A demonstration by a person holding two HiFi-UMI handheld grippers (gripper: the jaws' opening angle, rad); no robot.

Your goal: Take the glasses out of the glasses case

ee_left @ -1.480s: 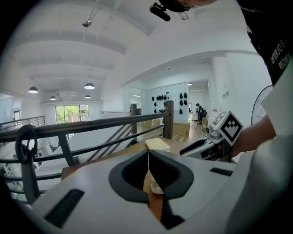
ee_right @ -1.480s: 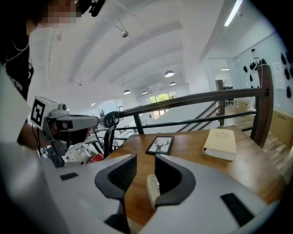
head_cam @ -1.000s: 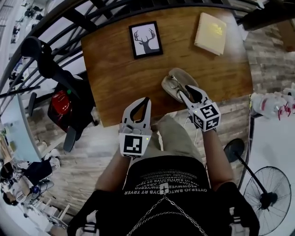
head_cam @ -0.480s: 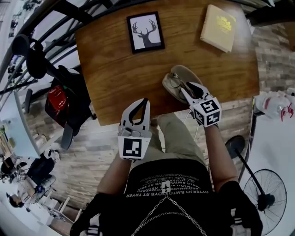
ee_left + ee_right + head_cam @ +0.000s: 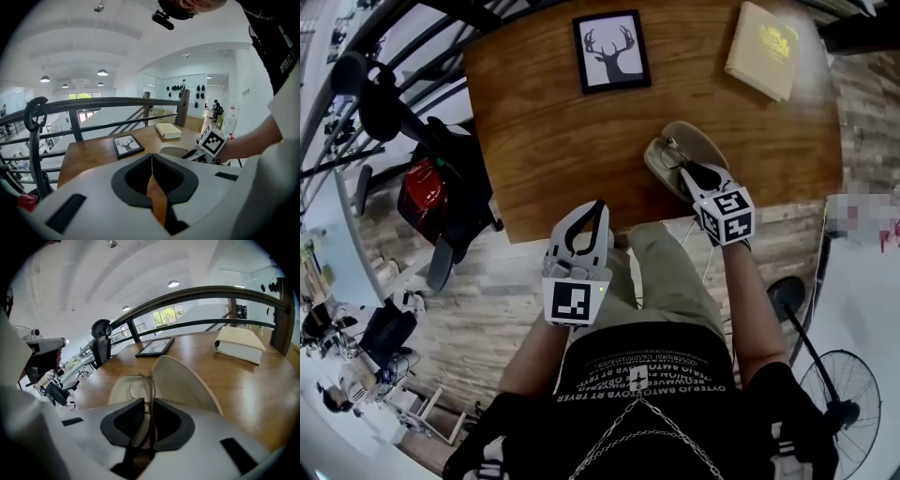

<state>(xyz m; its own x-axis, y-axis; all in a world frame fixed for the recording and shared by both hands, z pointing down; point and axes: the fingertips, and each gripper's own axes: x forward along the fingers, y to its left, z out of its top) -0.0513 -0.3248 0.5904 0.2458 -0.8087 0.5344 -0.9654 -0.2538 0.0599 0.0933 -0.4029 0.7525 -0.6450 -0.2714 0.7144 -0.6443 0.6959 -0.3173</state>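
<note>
— What do we have in the glasses case [image 5: 705, 142]?

— It lies open near the front edge of the tabletop [image 5: 544, 122], with its lid swung up on the side toward the book [image 5: 762, 49]. In the shallow base we see the glasses [image 5: 151, 387], folded.

— Which way do they run?

— Their long axis follows the length of the case, which slants across the tabletop. In the right gripper view they lead straight away from us, standing on edge, with one round lens showing left of the thin frame.

— And where do they sit relative to our jaws?

— Our right gripper [image 5: 150, 401] is at the near end of the case. Its jaws are closing with the frame between them, and the pads are tight against it on both sides. As far as we can tell, the glasses rest in the base.

— And the other one?

— Our left gripper [image 5: 598, 206] hangs off the tabletop's front edge, well apart from the case. Its jaws are clenched together on nothing.
</note>
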